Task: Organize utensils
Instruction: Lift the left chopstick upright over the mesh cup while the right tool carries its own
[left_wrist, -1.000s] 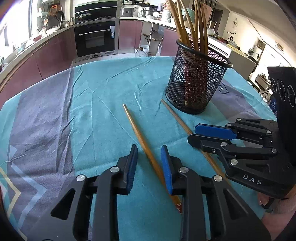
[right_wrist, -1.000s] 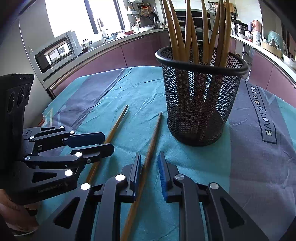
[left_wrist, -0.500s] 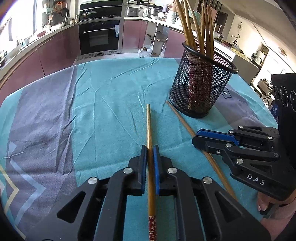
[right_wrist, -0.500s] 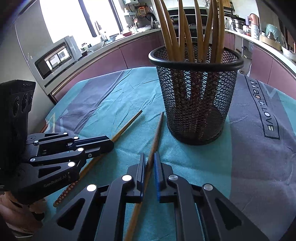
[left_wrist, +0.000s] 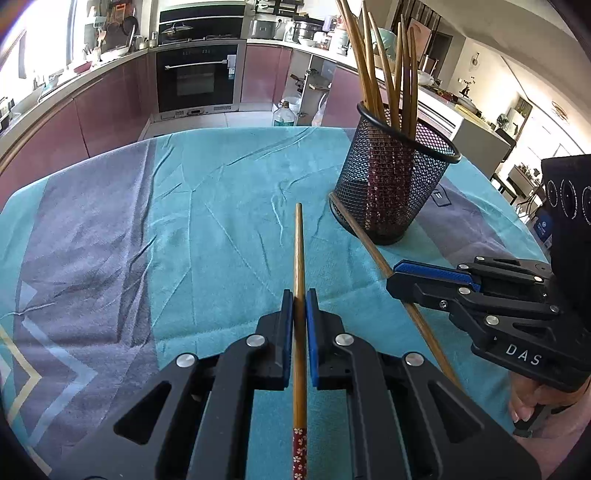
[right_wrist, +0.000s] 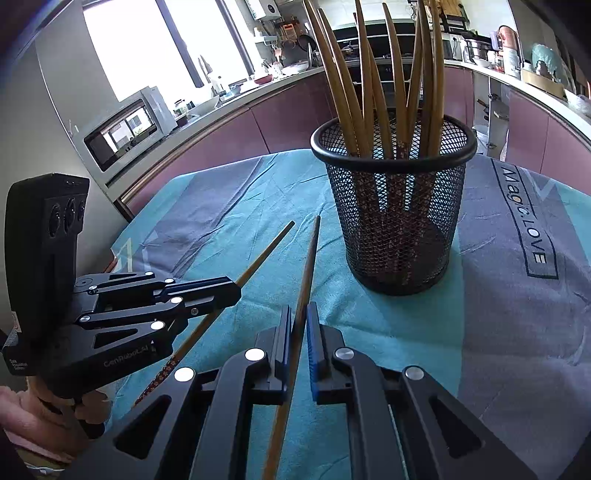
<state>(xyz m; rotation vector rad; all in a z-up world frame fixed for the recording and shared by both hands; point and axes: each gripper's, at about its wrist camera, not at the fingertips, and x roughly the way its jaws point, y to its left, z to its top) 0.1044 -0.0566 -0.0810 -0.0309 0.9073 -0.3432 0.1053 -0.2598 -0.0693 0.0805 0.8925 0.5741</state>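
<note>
Left wrist view: left gripper (left_wrist: 300, 306) has just clamped 1 chopstick (left_wrist: 298, 251); right gripper (right_wrist: 297, 325) likewise pinches the other chopstick (right_wrist: 308, 266), both ready for the mesh holder (right_wrist: 395, 221).

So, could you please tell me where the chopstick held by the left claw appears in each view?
Left wrist view: chopstick runs up the centre, clamped in the left claw.
Right wrist view: the same chopstick slants at left-centre.
Shared landmark: the mesh holder.
</note>
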